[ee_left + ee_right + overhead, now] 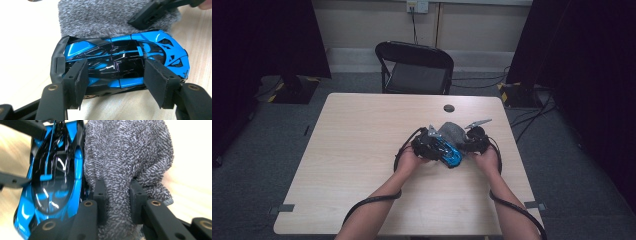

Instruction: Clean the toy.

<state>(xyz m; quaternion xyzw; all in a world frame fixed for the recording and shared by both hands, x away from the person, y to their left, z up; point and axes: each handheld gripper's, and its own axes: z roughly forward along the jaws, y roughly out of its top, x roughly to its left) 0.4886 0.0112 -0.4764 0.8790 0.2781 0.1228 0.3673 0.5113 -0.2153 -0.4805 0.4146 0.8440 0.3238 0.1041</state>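
A glossy blue and black toy car (125, 52) lies on the table, a little right of its middle. My left gripper (116, 72) has its two padded jaws on the car's middle section, one toward each end, and is shut on it. A grey fuzzy cloth (130, 152) lies bunched against the car's far side. Pinching a fold of that cloth, my right gripper (117, 195) presses it to the car's flank (57, 182). From above, the left gripper (437, 146) and right gripper (464, 142) meet over the car (451, 154) and the cloth (453, 132).
The light wooden table (362, 150) has a round black cable hole (449, 108) behind the hands. A black folding chair (414, 65) stands beyond the far edge. Cables trail from both grippers along the forearms. Dark curtains hang at both sides.
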